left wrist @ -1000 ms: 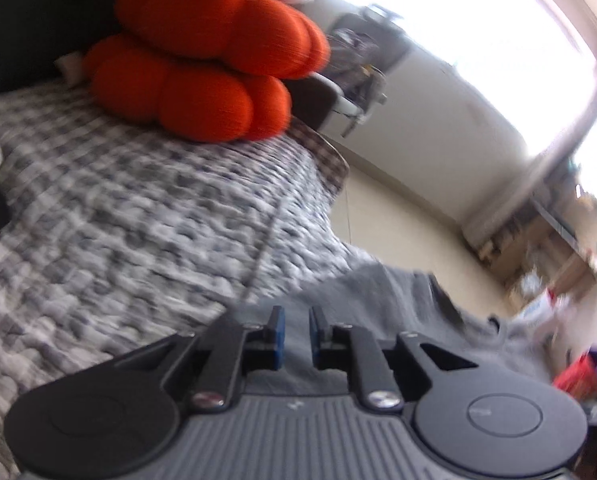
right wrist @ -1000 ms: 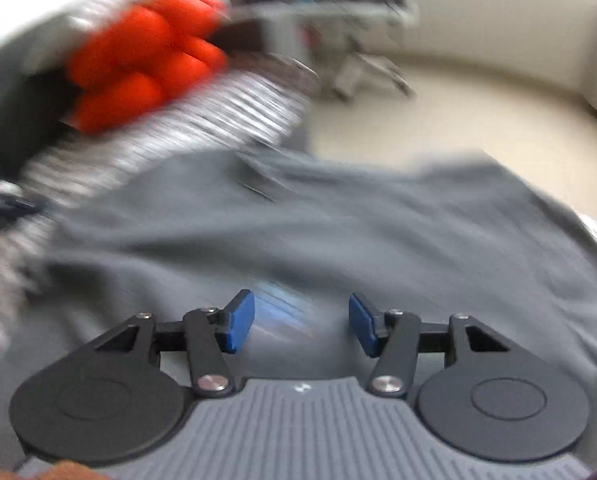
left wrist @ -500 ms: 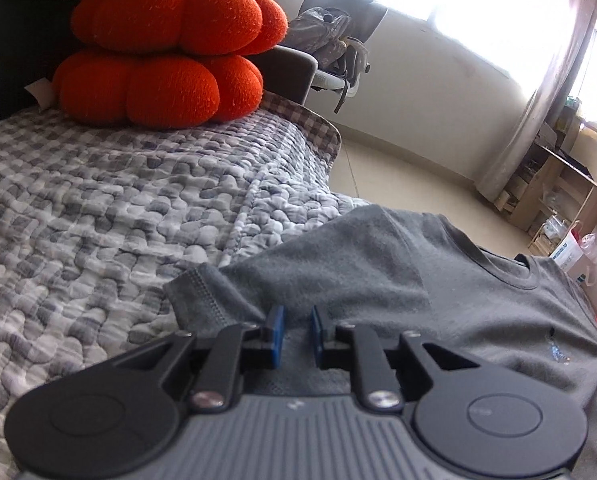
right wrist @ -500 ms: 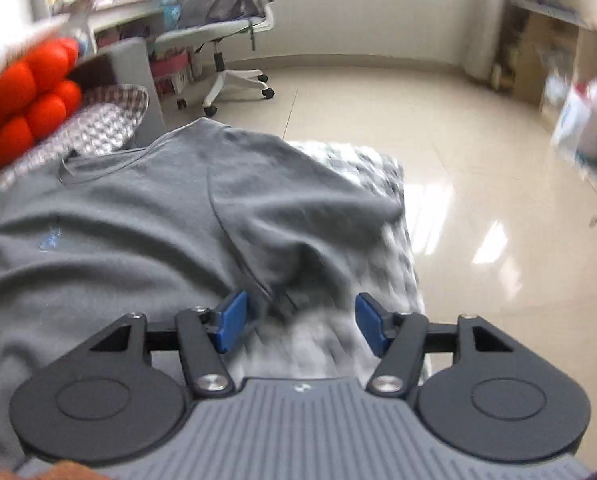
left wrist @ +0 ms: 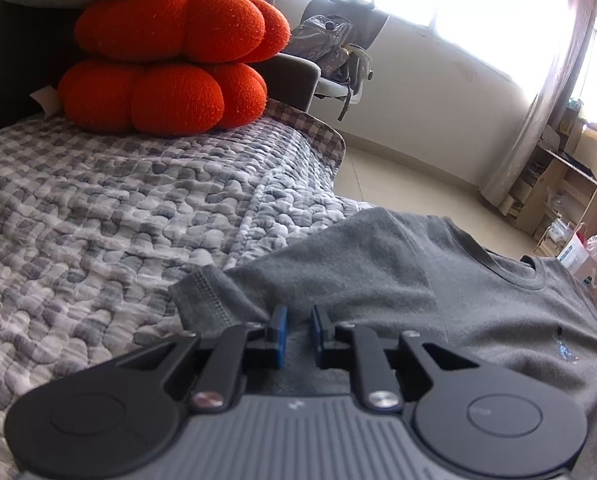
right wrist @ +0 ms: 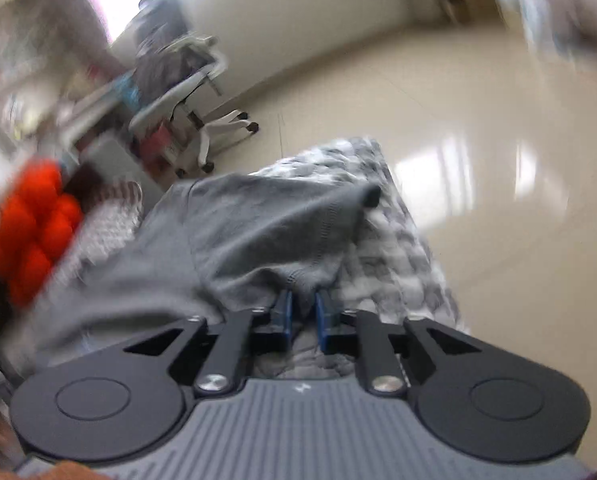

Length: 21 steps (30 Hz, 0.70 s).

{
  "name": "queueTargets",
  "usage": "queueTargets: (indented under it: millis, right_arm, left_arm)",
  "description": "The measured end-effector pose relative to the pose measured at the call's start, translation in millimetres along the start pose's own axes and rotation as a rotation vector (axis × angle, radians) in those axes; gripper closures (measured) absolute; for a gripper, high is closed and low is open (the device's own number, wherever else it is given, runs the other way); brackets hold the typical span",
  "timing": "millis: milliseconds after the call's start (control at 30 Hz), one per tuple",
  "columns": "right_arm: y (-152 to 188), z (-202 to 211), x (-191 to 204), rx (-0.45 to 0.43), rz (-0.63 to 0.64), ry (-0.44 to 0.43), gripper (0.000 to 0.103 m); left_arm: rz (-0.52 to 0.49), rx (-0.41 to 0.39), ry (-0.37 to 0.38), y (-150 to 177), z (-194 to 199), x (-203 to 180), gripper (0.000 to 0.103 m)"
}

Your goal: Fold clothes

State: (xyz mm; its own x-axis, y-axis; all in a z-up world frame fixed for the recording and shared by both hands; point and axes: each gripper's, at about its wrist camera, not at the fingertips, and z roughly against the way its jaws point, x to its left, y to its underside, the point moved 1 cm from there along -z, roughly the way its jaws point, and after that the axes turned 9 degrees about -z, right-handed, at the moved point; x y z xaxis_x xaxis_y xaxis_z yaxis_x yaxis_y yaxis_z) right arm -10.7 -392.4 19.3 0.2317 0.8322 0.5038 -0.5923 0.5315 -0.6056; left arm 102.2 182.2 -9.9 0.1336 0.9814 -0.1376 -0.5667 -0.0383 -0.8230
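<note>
Lying across a checked quilt (left wrist: 110,216), a grey T-shirt (left wrist: 378,280) points its collar far-right toward bare floor (left wrist: 410,184). Left gripper (left wrist: 296,330) and right gripper (right wrist: 303,314) each pinch a sleeve.

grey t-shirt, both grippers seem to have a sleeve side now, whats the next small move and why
Probably lift both sleeves slightly and draw them inward over the chest. The left gripper is pinched on the grey t-shirt beside one sleeve hem, the right gripper is shut on fabric under the other sleeve, and the shirt lies spread flat on the quilt.
</note>
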Motion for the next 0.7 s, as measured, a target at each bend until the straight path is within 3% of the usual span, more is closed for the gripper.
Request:
queueTargets:
  millis: [67,233,333,400,467,500,633,700]
  right_arm:
    - [2,8,15,-0.017,0.105,0.025,0.100]
    - [-15,45,39,-0.184,0.320,0.093,0.101]
    - [0,24,49,-0.142,0.489,0.203,0.101]
    - [11,-1,41,-0.060,0.538,0.273,0.100]
    - [19,-21,21,0.010,0.494,0.296,0.100]
    - [17,-19,12,0.008,0.425,0.252,0.099]
    - [-1,2,-27,0.017,0.105,0.028,0.079]
    - [-18,7,-39,-0.026,-0.020,0.002,0.063]
  left_arm:
    - [0.007,0.001,0.004,0,0,1,0.089]
    - [0.000,0.000,-0.003,0,0,-1,0.089]
    - [0.007,0.001,0.002,0,0,1,0.089]
    - [0.013,0.002,0.007,0,-1,2,0.089]
    - [0.016,0.003,0.010,0,0,3,0.089]
    - [0.018,0.003,0.012,0,0,3,0.089]
    - [0.017,0.004,0.012,0,-1,3,0.089]
    - [0.008,0.004,0.005,0,-1,1,0.089]
